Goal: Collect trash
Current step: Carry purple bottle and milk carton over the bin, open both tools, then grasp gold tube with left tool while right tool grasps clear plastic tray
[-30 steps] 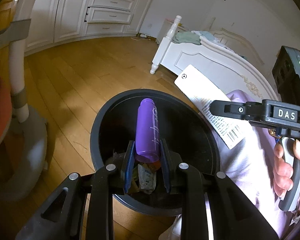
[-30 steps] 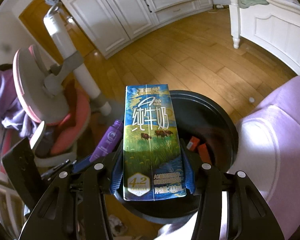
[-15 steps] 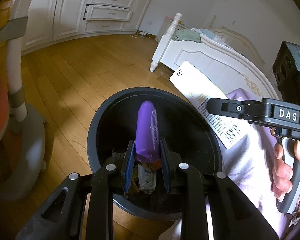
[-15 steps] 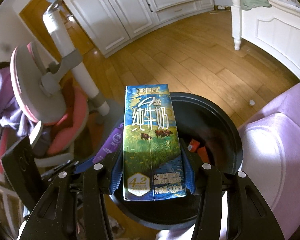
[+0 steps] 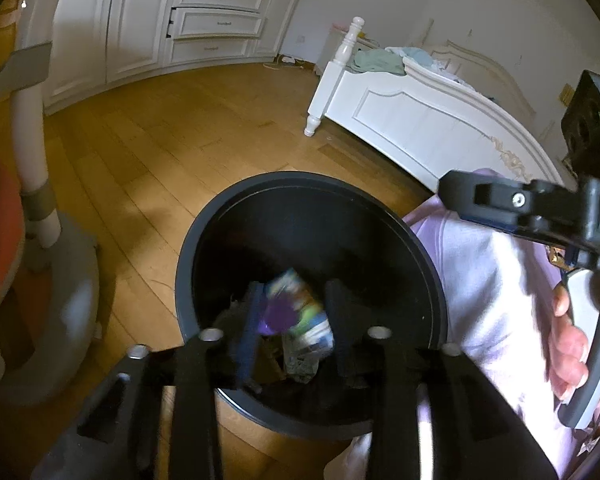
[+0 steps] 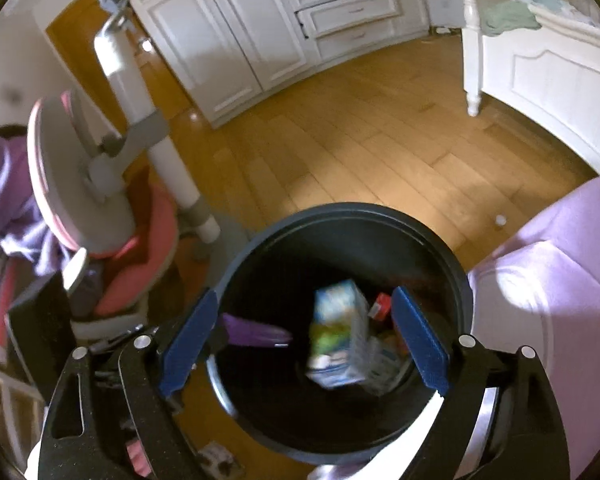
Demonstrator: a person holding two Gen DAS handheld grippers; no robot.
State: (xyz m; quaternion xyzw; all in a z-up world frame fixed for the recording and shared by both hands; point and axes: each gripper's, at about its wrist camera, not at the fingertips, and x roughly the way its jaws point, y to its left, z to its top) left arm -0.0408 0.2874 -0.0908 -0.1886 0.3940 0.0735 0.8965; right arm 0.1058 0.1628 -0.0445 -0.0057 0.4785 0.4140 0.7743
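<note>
**Operator:** Trash, item one: milk carton (image 6: 340,336), blurred, inside the mouth of the black bin (image 6: 452,256), clear of both pads. I hold my right tool (image 6: 300,336) over the bin so that whatever it lets go lands inside; its jaws are opening wide, nothing between them but the carton below.

**Clerk:** Item two?

**Operator:** Purple bottle (image 5: 278,314), also blurred, low in the bin beside the carton. My left tool (image 5: 292,320) hangs over the near rim for the same reason; its jaws are opening too, and the pads no longer seem to press the bottle, though blur makes that a judgement.

**Clerk:** Other contents?

**Operator:** Red wrapper (image 6: 380,306) and crumpled scraps at the bottom. Bin stands on the wooden floor (image 5: 172,152) between the bed (image 5: 420,120) and the pink chair (image 6: 100,216).

**Clerk:** Status?

**Operator:** Both pieces released into the bin, I judge.
</note>
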